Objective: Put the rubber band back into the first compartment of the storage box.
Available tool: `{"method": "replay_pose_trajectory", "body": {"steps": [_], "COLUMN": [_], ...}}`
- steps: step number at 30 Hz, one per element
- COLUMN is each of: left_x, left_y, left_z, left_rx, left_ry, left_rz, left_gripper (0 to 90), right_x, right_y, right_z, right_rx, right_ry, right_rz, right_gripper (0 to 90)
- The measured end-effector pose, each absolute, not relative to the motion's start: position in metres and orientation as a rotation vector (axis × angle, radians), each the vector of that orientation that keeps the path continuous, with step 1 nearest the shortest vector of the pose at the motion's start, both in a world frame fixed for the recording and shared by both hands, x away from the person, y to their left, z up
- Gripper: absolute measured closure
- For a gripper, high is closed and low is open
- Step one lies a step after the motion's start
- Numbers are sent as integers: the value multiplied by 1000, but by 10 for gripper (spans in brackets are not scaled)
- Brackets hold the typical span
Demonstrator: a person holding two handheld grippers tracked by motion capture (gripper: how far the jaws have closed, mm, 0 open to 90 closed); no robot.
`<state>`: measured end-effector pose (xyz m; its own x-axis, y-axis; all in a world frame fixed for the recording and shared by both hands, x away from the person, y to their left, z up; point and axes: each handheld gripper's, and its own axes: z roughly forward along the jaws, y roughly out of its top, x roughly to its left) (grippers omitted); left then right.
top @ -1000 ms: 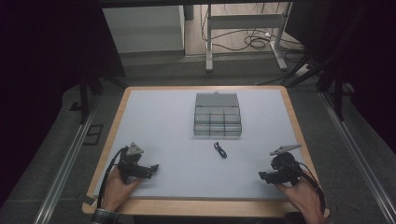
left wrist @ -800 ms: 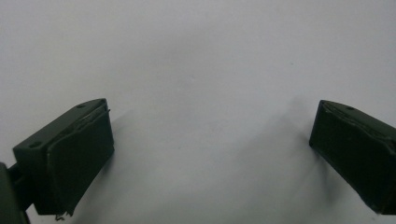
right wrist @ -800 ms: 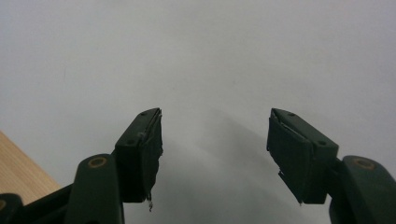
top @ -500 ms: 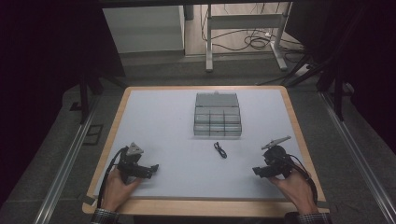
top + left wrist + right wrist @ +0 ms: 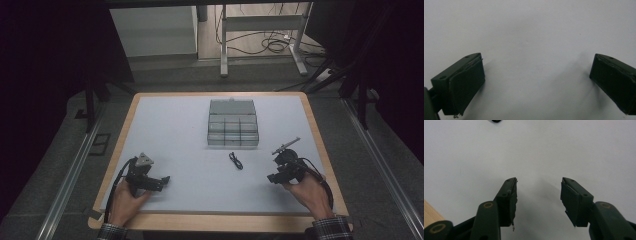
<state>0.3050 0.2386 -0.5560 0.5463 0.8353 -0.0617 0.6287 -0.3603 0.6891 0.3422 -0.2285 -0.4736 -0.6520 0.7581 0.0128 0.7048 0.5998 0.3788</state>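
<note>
Cable point(image 5: 235, 160), small and black, lay loose on the white table point(image 5: 175, 130), in front of the organizer box and ahead-left of your right gripper point(image 5: 270, 178), near it but not touching. Nearest you, your left gripper point(image 5: 165, 179) sat low at the near-left part of the table, jaws spread wide apart with bare surface between them in the left gripper view point(image 5: 536, 75). Your right gripper was at the near-right, jaws parted, nothing held; its own view point(image 5: 539, 192) showed a dark bit of the cable point(image 5: 496, 121) at the top edge, well ahead of the pads. Farther out, the grey compartment box point(image 5: 233, 123) stood mid-table, lid open. Beyond the table, a desk frame point(image 5: 260, 30) and floor wires point(image 5: 272, 46).
</note>
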Motion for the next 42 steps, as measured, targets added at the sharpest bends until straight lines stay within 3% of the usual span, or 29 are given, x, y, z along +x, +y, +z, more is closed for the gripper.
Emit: {"method": "replay_pose_trajectory", "body": {"steps": [15, 29, 42], "left_x": [305, 305, 305], "left_y": [239, 239, 239], "left_z": [-556, -556, -556], "left_rx": [2110, 2110, 2110], "left_ry": [1175, 1174, 1175], "left_rz": [395, 394, 394], "left_gripper": [0, 0, 0], "right_x": [367, 383, 394], "right_y": [-198, -159, -120], "right_z": [-470, -473, -477], "right_rx": [1226, 1105, 1027], "right_ry": [2744, 2843, 2897], "right_rz": [499, 374, 267], "right_gripper": [477, 611, 627]}}
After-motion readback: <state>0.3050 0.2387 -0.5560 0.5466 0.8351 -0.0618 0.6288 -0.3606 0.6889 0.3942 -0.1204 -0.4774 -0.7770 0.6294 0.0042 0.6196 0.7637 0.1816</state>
